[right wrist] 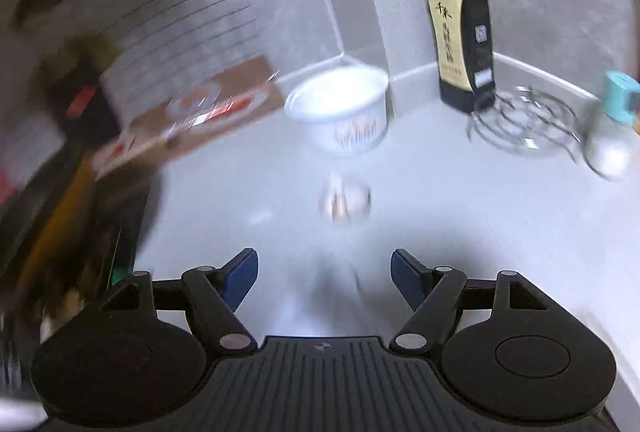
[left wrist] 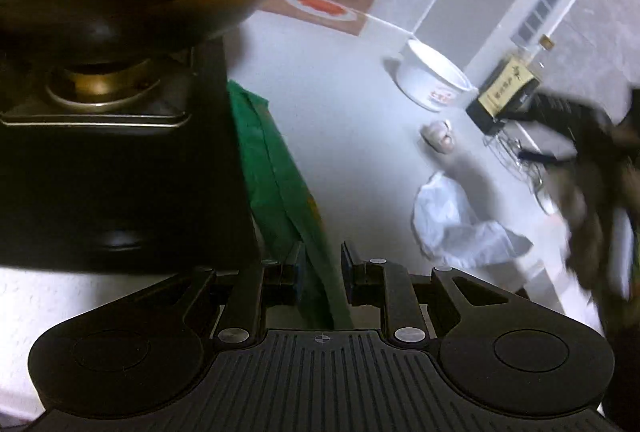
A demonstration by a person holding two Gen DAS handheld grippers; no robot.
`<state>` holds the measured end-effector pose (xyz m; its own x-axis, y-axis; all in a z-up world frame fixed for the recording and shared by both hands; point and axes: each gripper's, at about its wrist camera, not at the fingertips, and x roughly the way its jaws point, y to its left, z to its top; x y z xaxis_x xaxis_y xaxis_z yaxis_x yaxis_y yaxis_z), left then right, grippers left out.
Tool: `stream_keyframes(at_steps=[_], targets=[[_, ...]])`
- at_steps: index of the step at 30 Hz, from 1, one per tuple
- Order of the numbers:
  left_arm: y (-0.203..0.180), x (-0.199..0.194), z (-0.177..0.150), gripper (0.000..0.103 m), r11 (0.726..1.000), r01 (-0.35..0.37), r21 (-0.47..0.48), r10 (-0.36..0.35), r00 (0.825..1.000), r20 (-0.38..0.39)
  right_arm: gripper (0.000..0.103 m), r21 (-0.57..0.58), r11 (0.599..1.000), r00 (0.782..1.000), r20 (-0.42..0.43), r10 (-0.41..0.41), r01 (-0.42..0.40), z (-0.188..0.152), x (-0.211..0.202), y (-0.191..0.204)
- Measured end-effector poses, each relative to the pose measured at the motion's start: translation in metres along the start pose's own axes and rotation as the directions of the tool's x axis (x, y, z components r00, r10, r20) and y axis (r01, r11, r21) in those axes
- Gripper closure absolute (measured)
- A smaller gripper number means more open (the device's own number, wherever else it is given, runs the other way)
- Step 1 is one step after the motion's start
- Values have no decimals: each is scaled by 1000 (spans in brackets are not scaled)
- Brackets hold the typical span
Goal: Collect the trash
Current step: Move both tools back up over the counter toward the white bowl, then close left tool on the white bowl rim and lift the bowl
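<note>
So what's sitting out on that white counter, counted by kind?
Bottles: 1, the dark-labelled bottle
Bowls: 1, the white bowl
Garlic bulbs: 1, the garlic
Wire racks: 1, the wire rack
Shakers: 1, the teal-capped shaker
White plastic bags: 1, the crumpled white bag
Green bags: 1, the green bag
Total: 7

Both wrist cameras look obliquely down from above the counter [right wrist: 460, 216], sharing the white bowl [left wrist: 432, 80] and bottle [right wrist: 460, 32].

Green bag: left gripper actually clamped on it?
Touching. Left wrist view: the green bag runs between the left gripper fingers, both pads closed against the pinched film.
</note>
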<state>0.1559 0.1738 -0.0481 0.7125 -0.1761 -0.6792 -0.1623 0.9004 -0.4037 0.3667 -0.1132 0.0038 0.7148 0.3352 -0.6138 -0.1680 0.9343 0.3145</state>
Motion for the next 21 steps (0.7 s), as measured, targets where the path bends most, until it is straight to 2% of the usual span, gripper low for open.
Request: stream_keyframes(at_steps=[2,6,10,13,17,19,20,21], targets=[[5,9,6,81,1000,19,-12,-19,1000,-3,29,66,997,999,-5,-38,39,29,34,-1],[13,24,14,81,1000,11,-13,-11,1000,18,29,85,983,986,23,-167,165,74,99,1],[25,33,18,81,1000,3,-16,-3,1000,9,29,62,940,941,2,-337,336,106,159,-7],[33,38,22,81,1000,1,-15,-1,1000,7,29,94,913,918,-48,-393,396,116,191,-22],[40,42,29,81,1000,-5,-18,5,1000,1,33,128,901,909,-113,-401,414,115,217,-38],[40,44,30,81,1000,13,-22,-13,1000,-8,61,117,913,917,-147,-372,390,111,225,-39],[39,46,31,81,999,27,-19,-27,1000,-13,70,110,925,924,-170,-342,363,110,229,-39],[38,49,32,81,999,41,-14,-42,999,-17,85,105,936,931,-187,-312,335,107,229,-38]])
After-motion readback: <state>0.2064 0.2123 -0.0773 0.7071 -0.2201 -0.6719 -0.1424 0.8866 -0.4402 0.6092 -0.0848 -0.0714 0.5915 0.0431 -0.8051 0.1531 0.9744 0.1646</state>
